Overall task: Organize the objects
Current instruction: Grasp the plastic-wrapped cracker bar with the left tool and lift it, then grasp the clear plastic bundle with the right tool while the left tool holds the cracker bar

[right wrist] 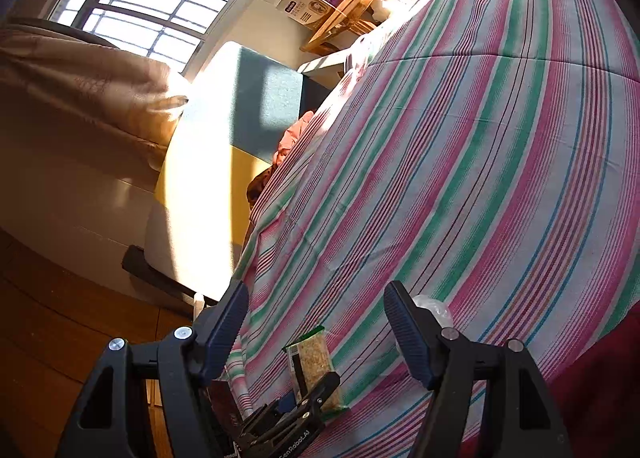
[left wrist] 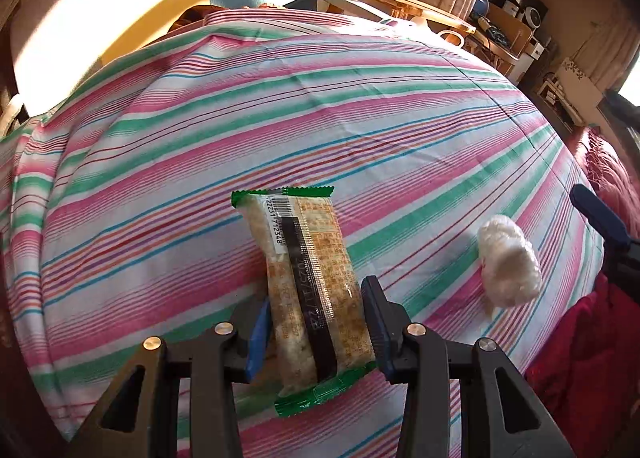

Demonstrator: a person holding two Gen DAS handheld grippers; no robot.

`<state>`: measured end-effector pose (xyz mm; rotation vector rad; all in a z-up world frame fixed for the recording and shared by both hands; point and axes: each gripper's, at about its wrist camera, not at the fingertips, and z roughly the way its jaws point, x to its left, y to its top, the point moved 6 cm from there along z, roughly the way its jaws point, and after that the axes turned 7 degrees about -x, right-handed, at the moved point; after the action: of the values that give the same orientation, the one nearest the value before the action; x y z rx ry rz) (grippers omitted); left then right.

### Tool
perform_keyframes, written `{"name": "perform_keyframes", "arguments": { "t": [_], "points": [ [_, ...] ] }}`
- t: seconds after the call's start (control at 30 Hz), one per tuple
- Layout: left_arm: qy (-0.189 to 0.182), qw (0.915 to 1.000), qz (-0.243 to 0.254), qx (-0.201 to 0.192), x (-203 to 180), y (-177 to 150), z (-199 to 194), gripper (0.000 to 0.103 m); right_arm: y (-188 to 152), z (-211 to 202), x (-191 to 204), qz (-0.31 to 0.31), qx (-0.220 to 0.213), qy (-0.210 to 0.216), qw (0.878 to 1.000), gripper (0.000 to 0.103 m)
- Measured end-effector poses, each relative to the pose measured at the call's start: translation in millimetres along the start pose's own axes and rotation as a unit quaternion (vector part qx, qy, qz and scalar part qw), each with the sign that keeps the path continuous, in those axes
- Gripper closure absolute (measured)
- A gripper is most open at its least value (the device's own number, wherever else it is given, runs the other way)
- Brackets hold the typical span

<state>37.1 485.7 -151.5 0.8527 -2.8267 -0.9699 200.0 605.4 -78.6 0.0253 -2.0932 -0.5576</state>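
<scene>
Striped bedspread [left wrist: 280, 105] wide, bare; left claw [left wrist: 316, 322] clamped on snack pack [left wrist: 308, 282]; right claw [right wrist: 316, 322] apart, empty.

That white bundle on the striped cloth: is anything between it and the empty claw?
Nothing visible. The right gripper hangs open and empty, with only bare cloth around the bundle. The snack pack lies off to the side, clamped in the left gripper, clear of the way.

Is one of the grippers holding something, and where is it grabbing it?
The left gripper pinches the snack packet across its long sides, near the lower end. The right gripper holds nothing.
</scene>
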Motion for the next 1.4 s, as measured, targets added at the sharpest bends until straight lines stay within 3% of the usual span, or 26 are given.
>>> {"name": "perform_keyframes", "arguments": {
  "t": [0.13, 0.23, 0.43, 0.57, 0.73, 0.77, 0.83, 0.87, 0.97, 1.03, 1.13, 1.3, 1.4],
  "points": [
    [-0.004, 0.9999, -0.001, -0.016, 14, -30, -26, 0.060, -4, 6, -2, -0.010, 0.015, -0.028, 0.999, 0.031],
    [-0.009, 0.9995, -0.004, -0.029, 23, -50, -42, 0.060, -8, 15, -10, -0.020, 0.033, -0.078, 0.996, 0.031],
    [-0.019, 0.9988, 0.005, -0.046, 26, -68, -55, 0.060, -22, 38, -31, -0.059, 0.086, -0.201, 0.974, 0.032],
    [-0.023, 0.9977, 0.017, -0.061, 25, -73, -55, 0.060, -29, 47, -38, -0.089, 0.107, -0.251, 0.958, 0.034],
    [-0.024, 0.9967, 0.024, -0.074, 25, -76, -57, 0.059, -40, 58, -43, -0.118, 0.136, -0.286, 0.941, 0.040],
    [-0.026, 0.9965, 0.021, -0.076, 26, -76, -57, 0.058, -43, 61, -43, -0.124, 0.144, -0.287, 0.939, 0.043],
    [-0.026, 0.9963, 0.021, -0.079, 26, -76, -57, 0.058, -49, 67, -42, -0.163, 0.155, -0.301, 0.927, 0.063],
    [-0.025, 0.9962, 0.023, -0.080, 26, -77, -57, 0.058, -53, 70, -37, -0.185, 0.158, -0.300, 0.923, 0.067],
    [-0.029, 0.9959, 0.023, -0.083, 27, -77, -57, 0.060, -71, 79, -20, -0.218, 0.182, -0.243, 0.927, 0.068],
    [-0.033, 0.9962, 0.010, -0.081, 31, -75, -59, 0.062, -81, 85, -10, -0.257, 0.194, -0.225, 0.920, 0.068],
    [-0.025, 0.9971, 0.002, -0.072, 34, -74, -64, 0.063, -95, 92, -11, -0.293, 0.217, -0.231, 0.902, 0.068],
    [-0.008, 0.9961, 0.012, -0.087, 33, -78, -87, 0.063, -96, 92, -13, -0.297, 0.220, -0.226, 0.901, 0.068],
    [0.000, 0.9943, 0.014, -0.105, 33, -76, -108, 0.063, -98, 96, -6, -0.318, 0.219, -0.233, 0.892, 0.066]
  ]
}}
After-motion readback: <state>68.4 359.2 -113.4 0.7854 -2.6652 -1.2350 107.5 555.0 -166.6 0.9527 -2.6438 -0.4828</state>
